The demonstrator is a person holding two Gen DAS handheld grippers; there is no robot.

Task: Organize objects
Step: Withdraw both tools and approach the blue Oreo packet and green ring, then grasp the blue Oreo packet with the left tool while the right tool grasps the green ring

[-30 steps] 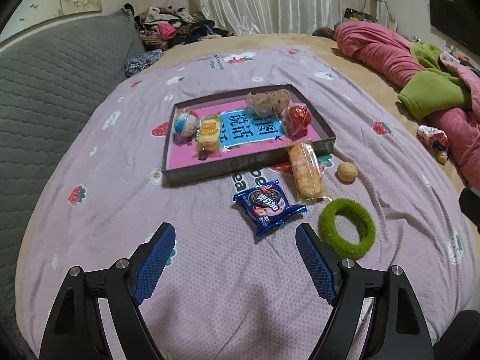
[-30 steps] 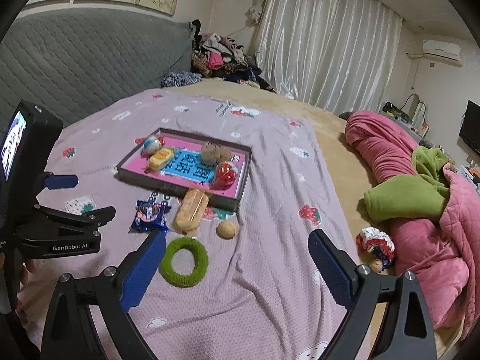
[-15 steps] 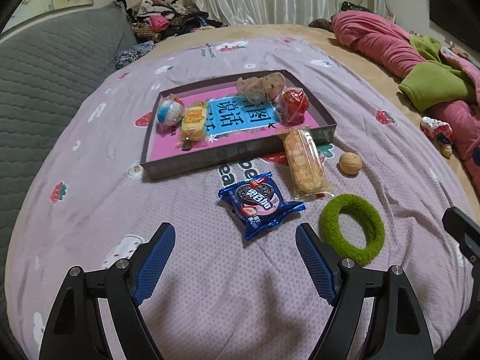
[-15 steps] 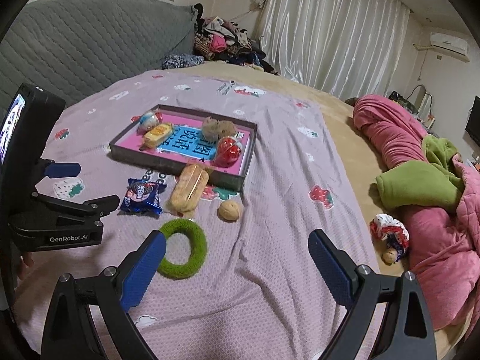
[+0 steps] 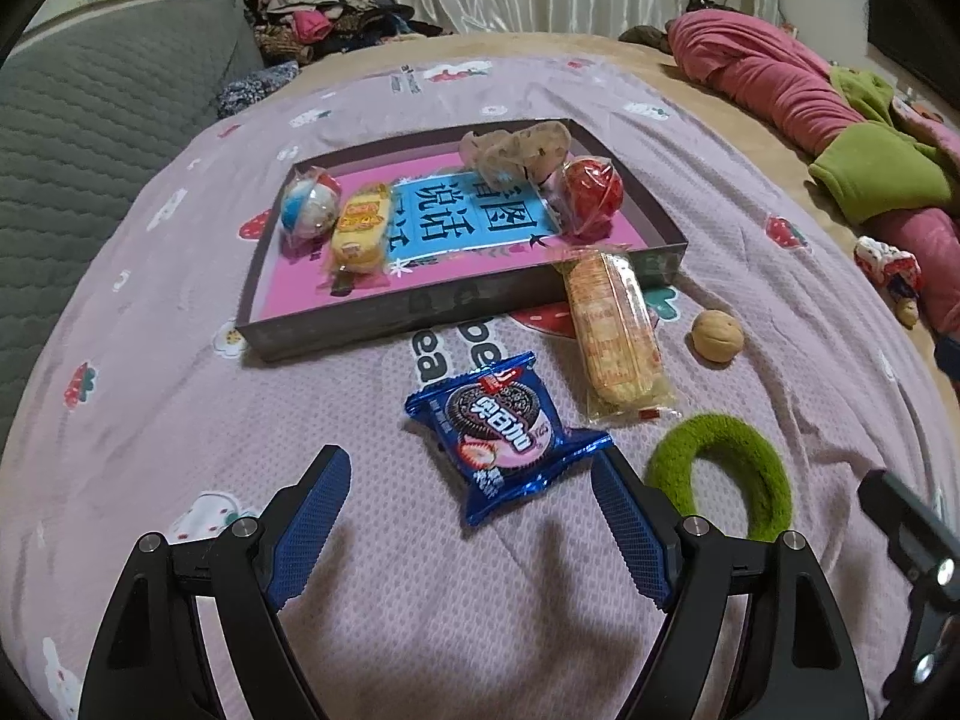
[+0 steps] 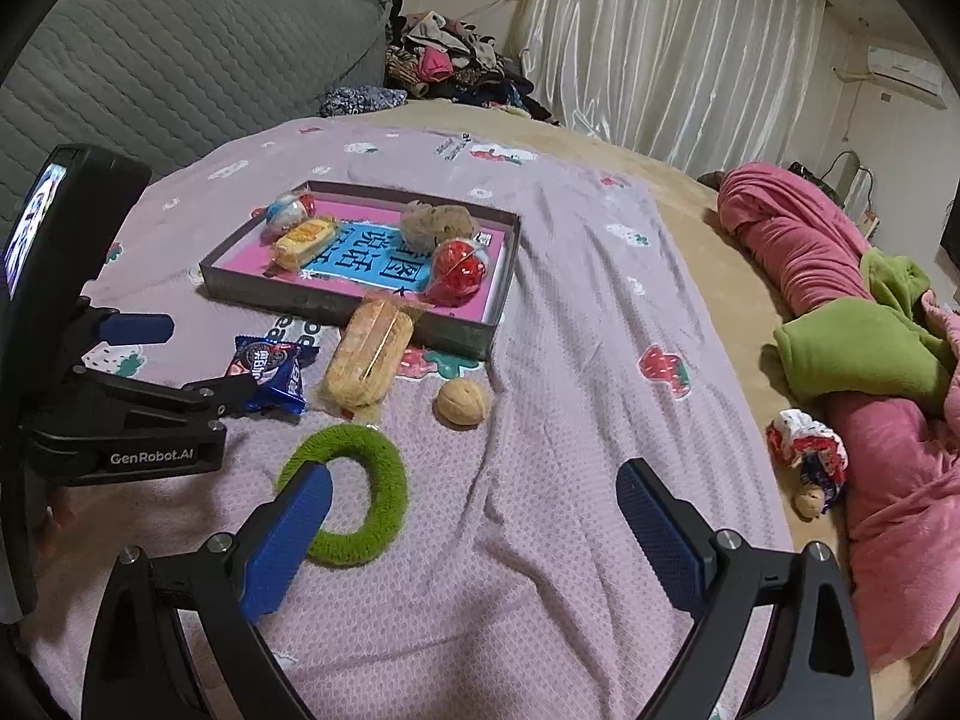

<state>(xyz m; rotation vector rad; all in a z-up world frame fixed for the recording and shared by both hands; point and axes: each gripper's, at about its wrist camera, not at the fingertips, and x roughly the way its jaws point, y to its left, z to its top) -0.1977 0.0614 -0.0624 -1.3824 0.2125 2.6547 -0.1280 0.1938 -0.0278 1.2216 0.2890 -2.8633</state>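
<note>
A shallow grey box with a pink floor (image 5: 456, 300) (image 6: 288, 294) lies on the bed and holds several wrapped snacks. In front of it lie a blue Oreo packet (image 5: 504, 426) (image 6: 270, 369), a wrapped cracker bar (image 5: 612, 336) (image 6: 369, 354) leaning on the box edge, a walnut (image 5: 717, 336) (image 6: 461, 401) and a green fuzzy ring (image 5: 720, 480) (image 6: 348, 492). My left gripper (image 5: 474, 516) is open, its jaws either side of the Oreo packet's near end. My right gripper (image 6: 474, 534) is open and empty, its left finger over the green ring.
The lilac strawberry-print sheet (image 5: 180, 420) covers the bed. A grey headboard (image 6: 150, 78) stands at the left. Pink and green bedding (image 6: 870, 330) is heaped at the right, with a small wrapped snack (image 6: 807, 450) beside it. Clothes are piled at the back.
Both grippers have moved forward and down toward the loose items. The Oreo packet now sits between my left fingers, and the green ring is under my right gripper's left finger.
</note>
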